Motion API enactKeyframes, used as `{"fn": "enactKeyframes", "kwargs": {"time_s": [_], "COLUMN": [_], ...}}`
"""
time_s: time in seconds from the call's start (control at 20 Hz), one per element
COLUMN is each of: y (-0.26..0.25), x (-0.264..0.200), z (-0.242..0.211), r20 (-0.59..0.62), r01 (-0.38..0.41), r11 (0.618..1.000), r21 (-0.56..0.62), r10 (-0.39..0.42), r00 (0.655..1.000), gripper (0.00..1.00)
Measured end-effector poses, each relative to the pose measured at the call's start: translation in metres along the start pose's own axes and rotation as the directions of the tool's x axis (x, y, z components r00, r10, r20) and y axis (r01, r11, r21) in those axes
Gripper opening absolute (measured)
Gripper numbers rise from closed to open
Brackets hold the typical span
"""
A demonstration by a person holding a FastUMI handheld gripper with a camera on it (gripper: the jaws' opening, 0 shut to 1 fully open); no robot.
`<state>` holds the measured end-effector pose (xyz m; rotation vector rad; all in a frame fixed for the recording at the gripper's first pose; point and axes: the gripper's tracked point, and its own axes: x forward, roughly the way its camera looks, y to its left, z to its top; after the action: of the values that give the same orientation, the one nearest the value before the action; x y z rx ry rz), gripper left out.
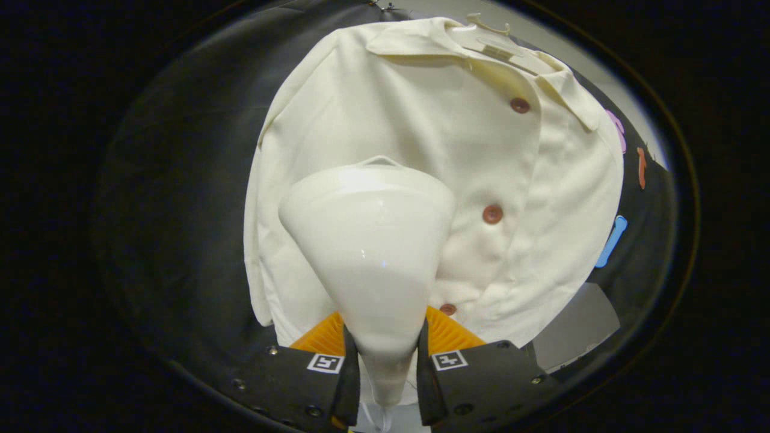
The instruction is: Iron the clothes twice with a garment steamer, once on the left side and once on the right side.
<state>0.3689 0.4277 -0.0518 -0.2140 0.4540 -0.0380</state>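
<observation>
A cream shirt [433, 138] with reddish-brown buttons hangs on a pale hanger [490, 27] against the dark cloth wall. My gripper [388, 367] is shut on the white garment steamer [373, 240], both fingers pressing on its narrow handle. The steamer's wide cone head widens out ahead of the fingers and rests against the shirt's left panel, left of the button row and level with the middle button [492, 214]. The head hides the cloth behind it.
The dark cloth wall [180, 210] surrounds the shirt on both sides. A pale grey patch [577, 331] lies below the shirt's right hem.
</observation>
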Motion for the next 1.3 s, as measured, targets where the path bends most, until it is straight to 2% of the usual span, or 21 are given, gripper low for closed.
{"fn": "enactKeyframes", "kwargs": {"time_s": [0.7, 0.95, 1.3], "y": [0.042, 0.047, 0.045], "x": [0.051, 0.06, 0.062], "z": [-0.101, -0.139, -0.164], "r20": [-0.132, -0.204, -0.237], "r01": [-0.024, -0.031, -0.088], "r11": [0.997, 0.989, 0.977], "r21": [-0.077, -0.142, -0.193], "r10": [0.013, 0.001, 0.041], "r00": [0.991, 0.979, 0.971], "gripper": [0.39, 0.39, 0.39]}}
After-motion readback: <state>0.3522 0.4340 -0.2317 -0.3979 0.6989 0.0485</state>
